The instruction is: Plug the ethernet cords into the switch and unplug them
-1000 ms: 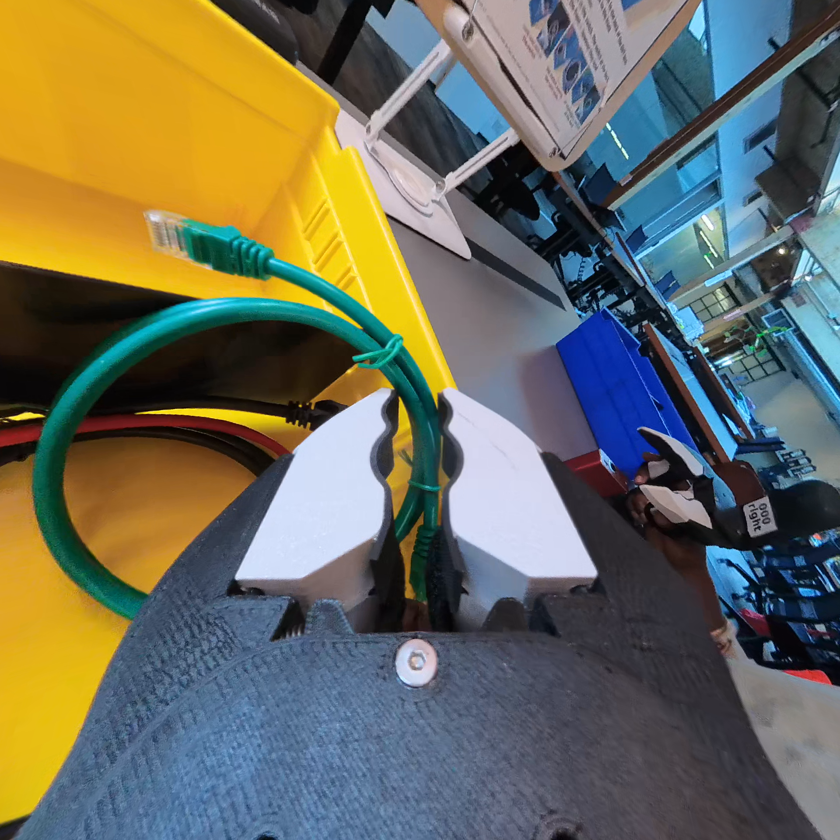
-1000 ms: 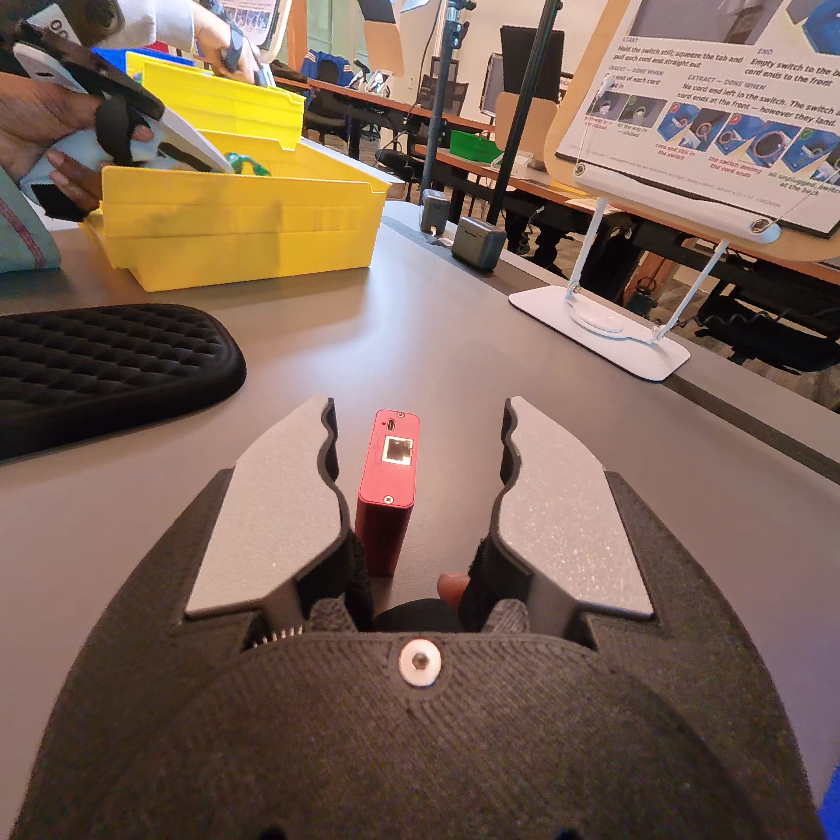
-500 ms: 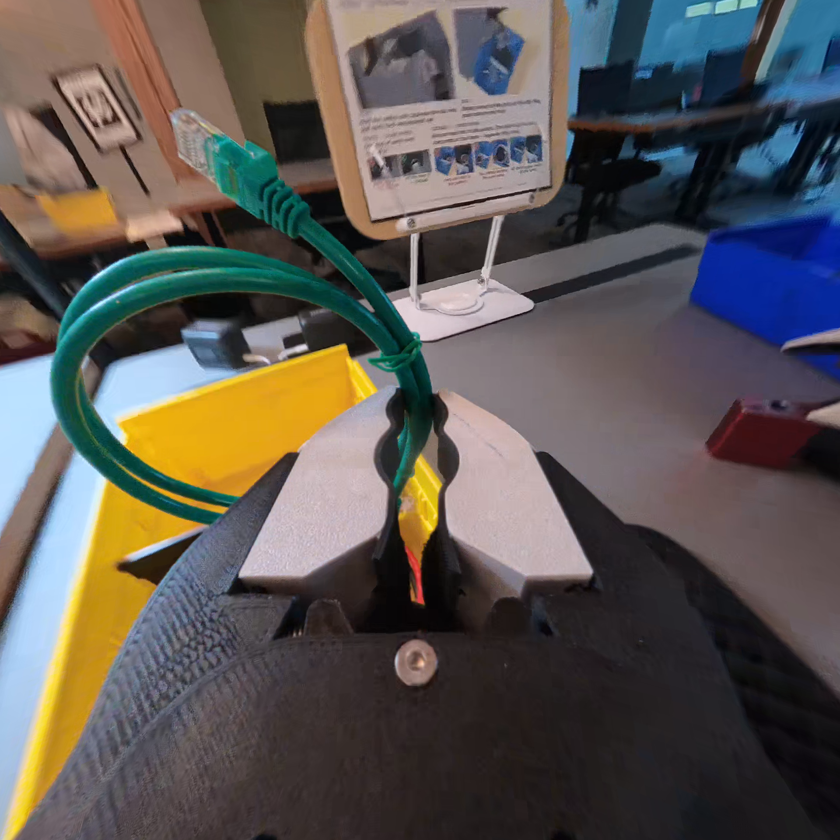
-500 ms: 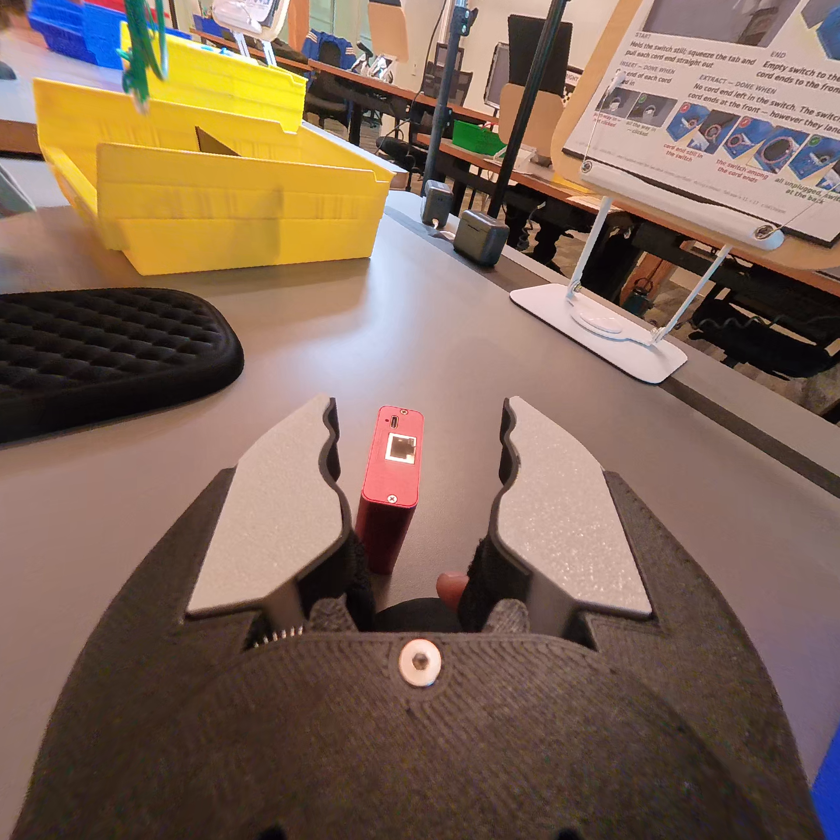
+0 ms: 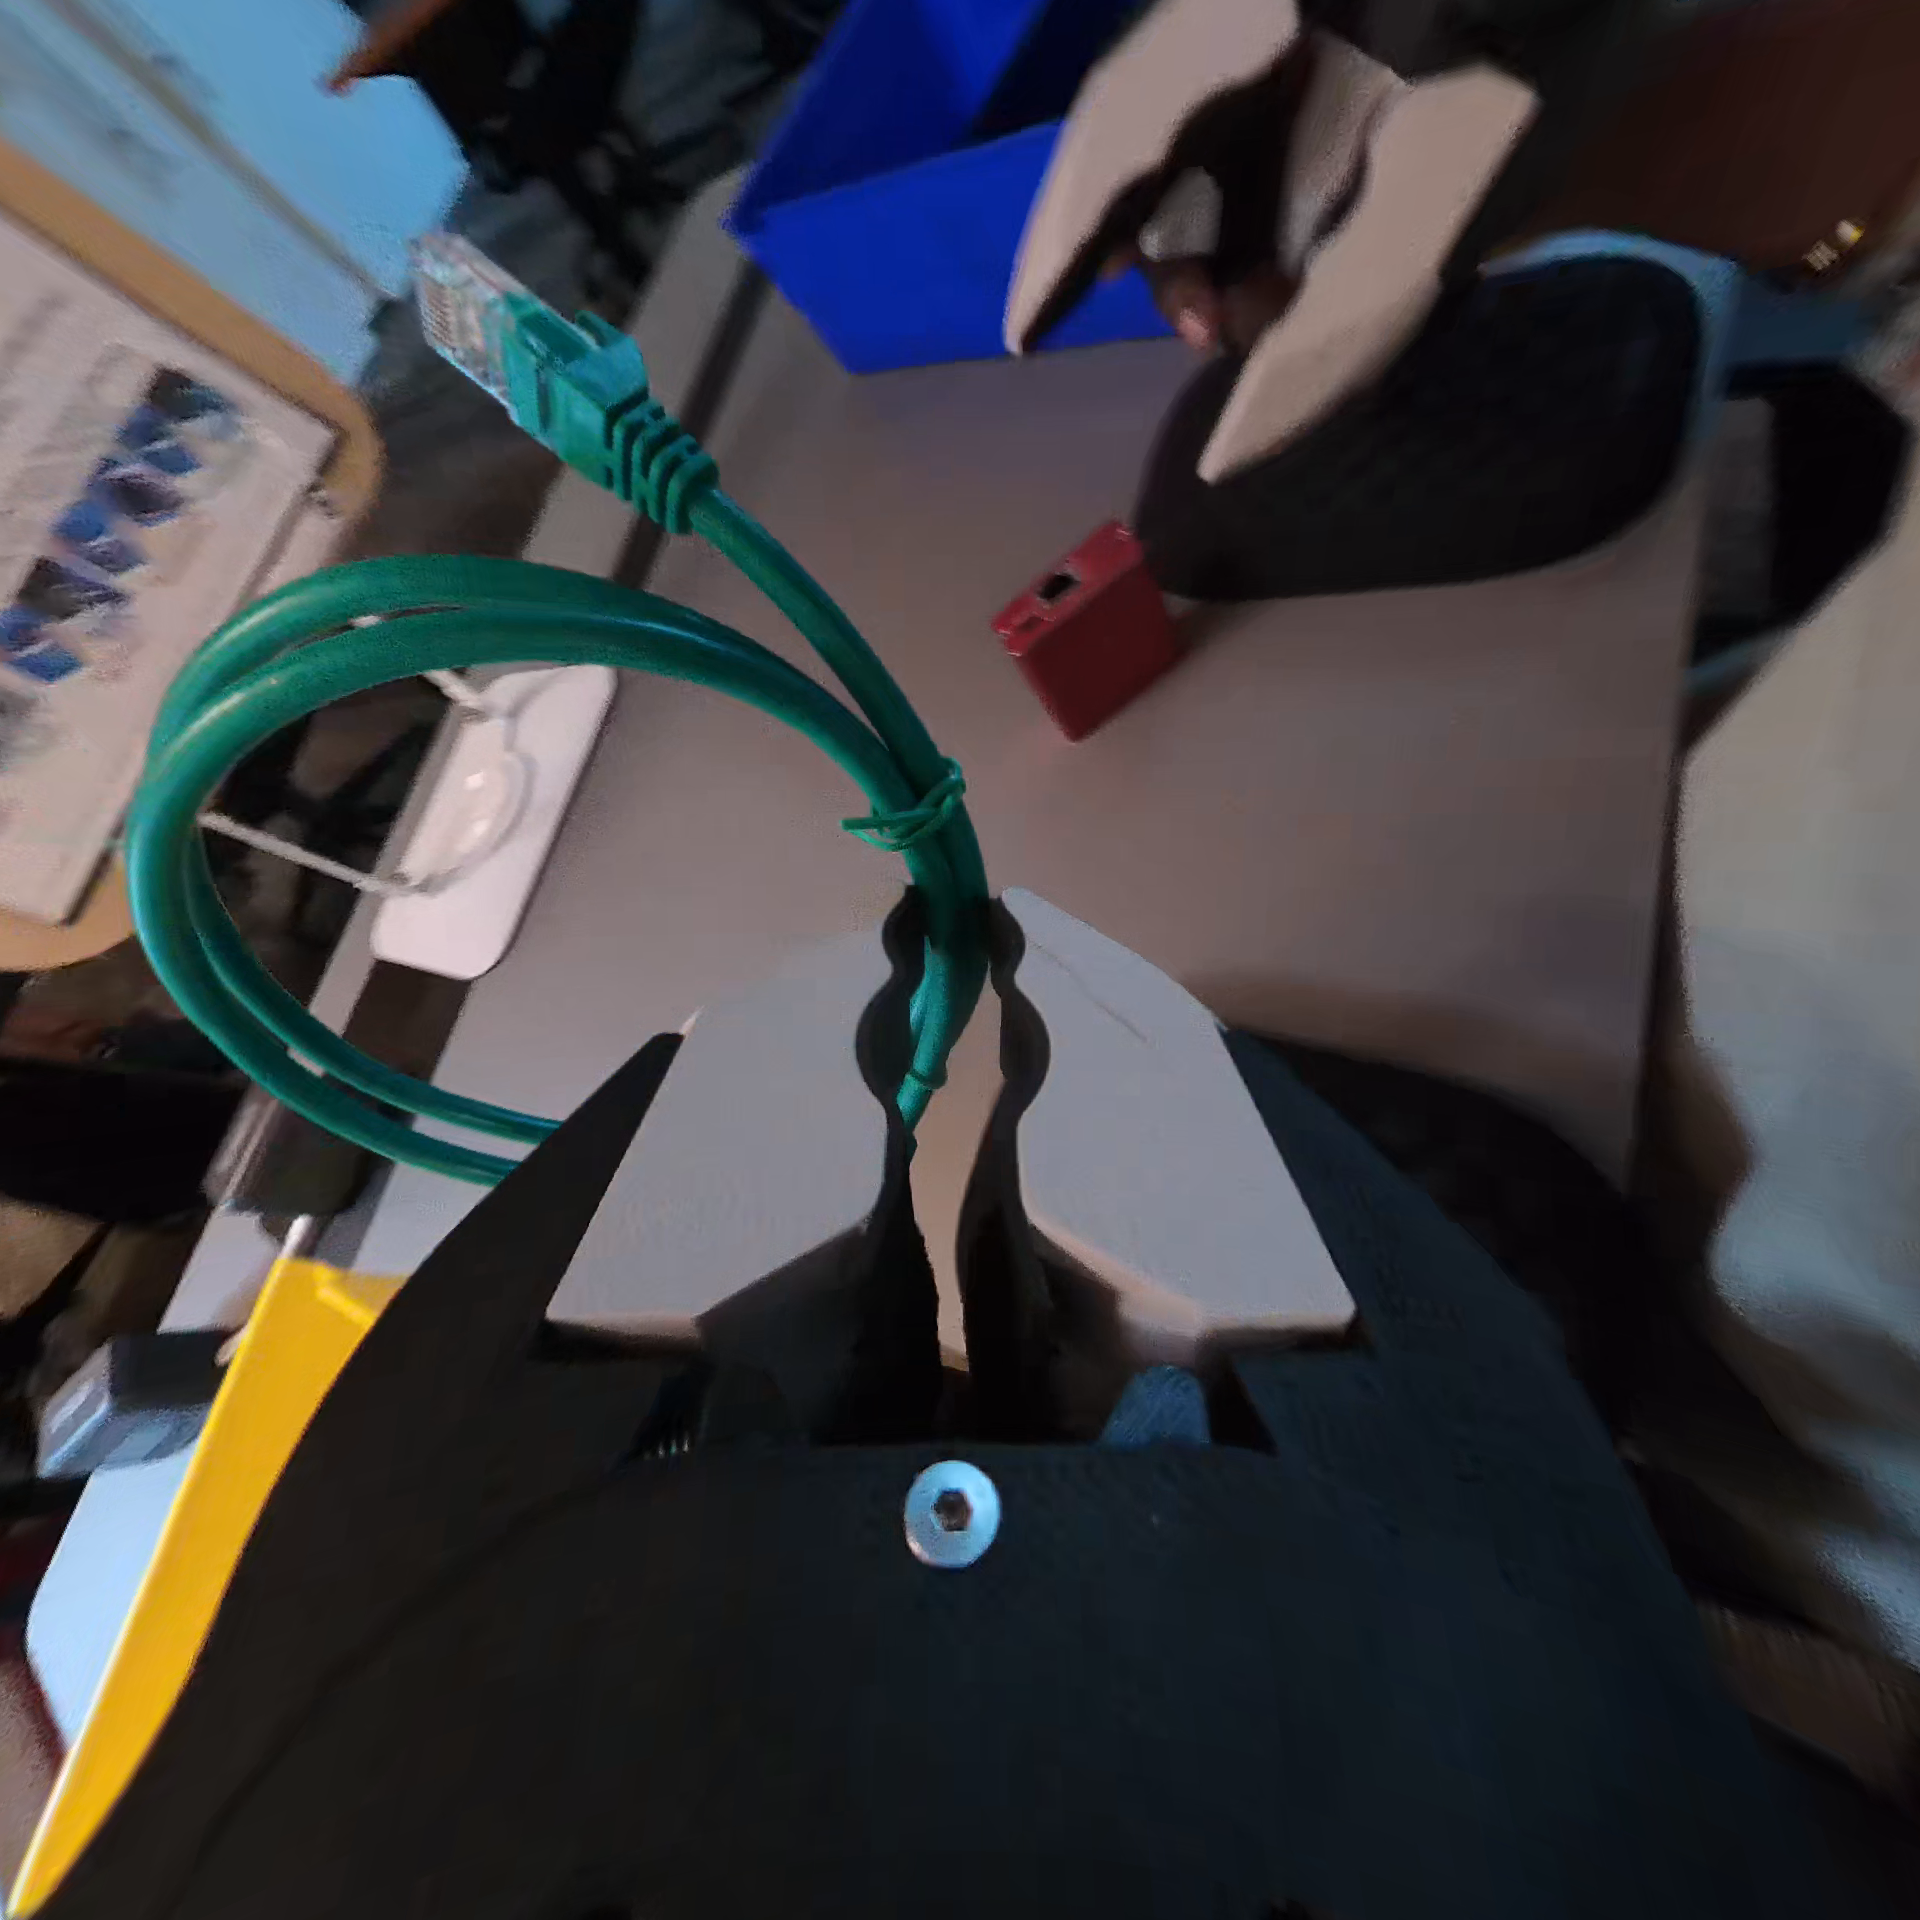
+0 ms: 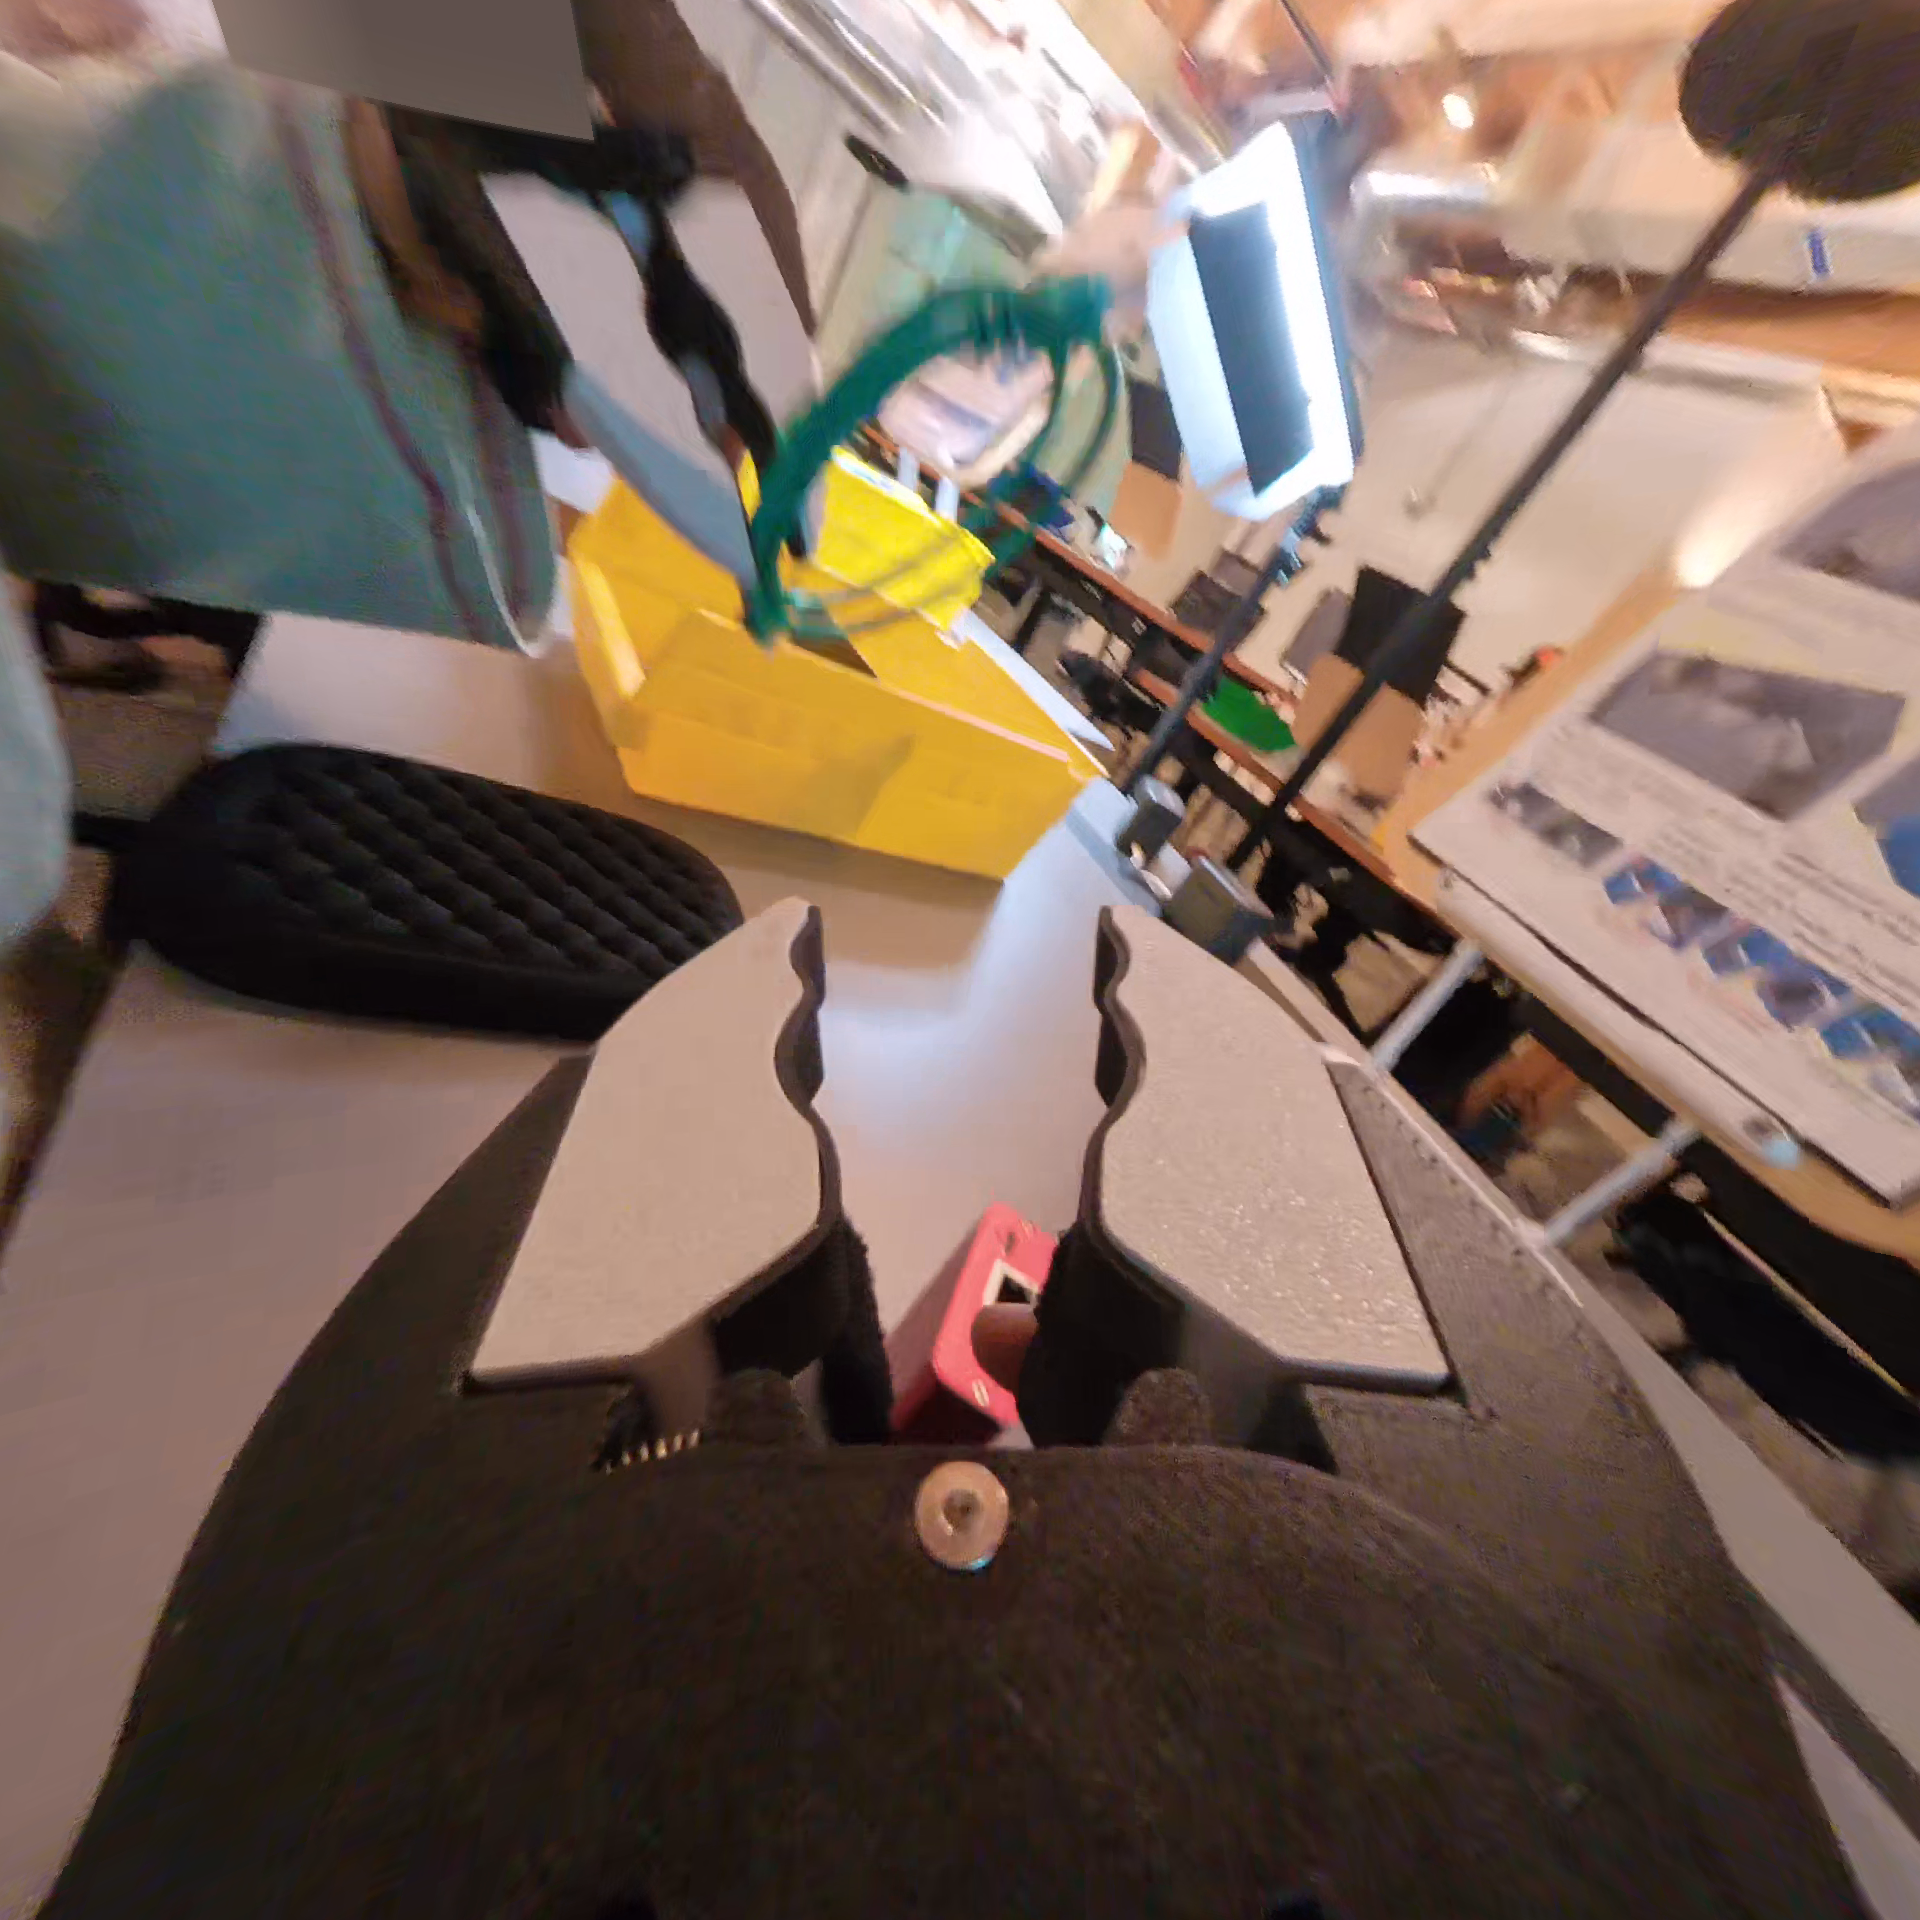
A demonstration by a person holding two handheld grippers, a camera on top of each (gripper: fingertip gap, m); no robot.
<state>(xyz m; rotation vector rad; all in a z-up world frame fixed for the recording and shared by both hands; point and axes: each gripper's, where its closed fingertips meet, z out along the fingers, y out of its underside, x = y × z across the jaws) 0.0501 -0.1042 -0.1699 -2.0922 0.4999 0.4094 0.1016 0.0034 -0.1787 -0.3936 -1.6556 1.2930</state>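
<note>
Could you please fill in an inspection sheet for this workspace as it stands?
Surface: grey table, mostly bare.
Job's things: red switch lying on the table, port empty; green ethernet cord coiled and tied, held in the air.
Clutter: black padded mat; yellow bin; blue bin.
Grippers: left gripper shut on the cord; right gripper open above the switch.
Cables: only the green cord.
Surroundings: instruction board on a white stand; other desks behind.
</note>
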